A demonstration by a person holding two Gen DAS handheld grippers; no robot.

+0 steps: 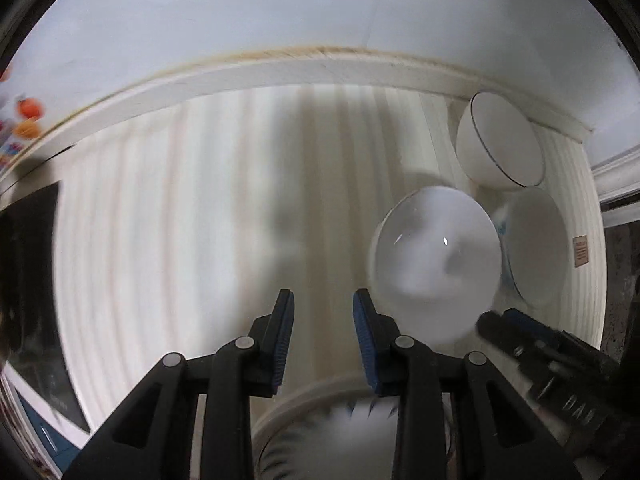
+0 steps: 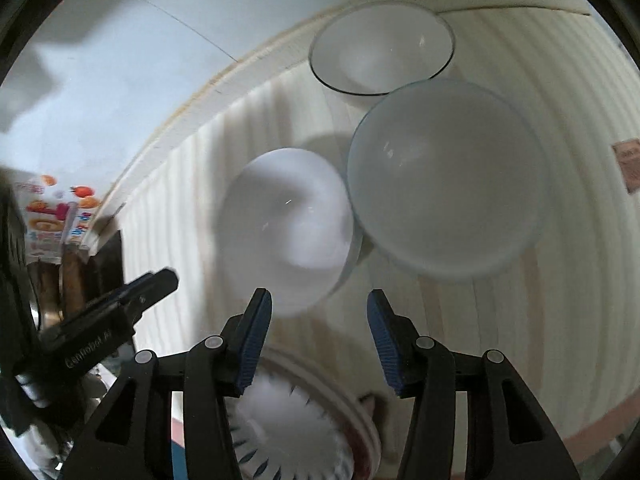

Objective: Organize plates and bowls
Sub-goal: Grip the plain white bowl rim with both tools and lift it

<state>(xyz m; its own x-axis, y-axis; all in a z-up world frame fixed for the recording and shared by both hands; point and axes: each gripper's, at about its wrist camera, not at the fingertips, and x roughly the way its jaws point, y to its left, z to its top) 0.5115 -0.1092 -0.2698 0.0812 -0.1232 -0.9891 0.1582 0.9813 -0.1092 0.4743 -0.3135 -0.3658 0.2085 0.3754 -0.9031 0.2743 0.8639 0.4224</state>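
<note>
Three bowls stand together on a pale ribbed surface point(image 1: 200, 220). A plain white bowl point(image 1: 436, 264) point(image 2: 284, 224) is nearest. Beside it is a wider bowl point(image 2: 448, 176) with blue marks on its outer side point(image 1: 536, 244), and behind them a dark-rimmed bowl point(image 1: 500, 140) point(image 2: 382, 48). A white plate with blue dashes point(image 1: 360, 432) point(image 2: 288, 420) lies below the grippers at the near edge. My left gripper point(image 1: 323, 308) hangs over bare surface left of the white bowl, jaws a little apart and empty. My right gripper point(image 2: 316, 308) is open and empty, just in front of the white bowl. Both views are blurred.
A raised pale rim point(image 1: 320, 64) borders the surface at the back, with a white wall behind it. A colourful snack packet point(image 2: 56, 216) and a dark object point(image 1: 28, 280) sit to the left. A small brown label point(image 2: 628, 164) is on the right.
</note>
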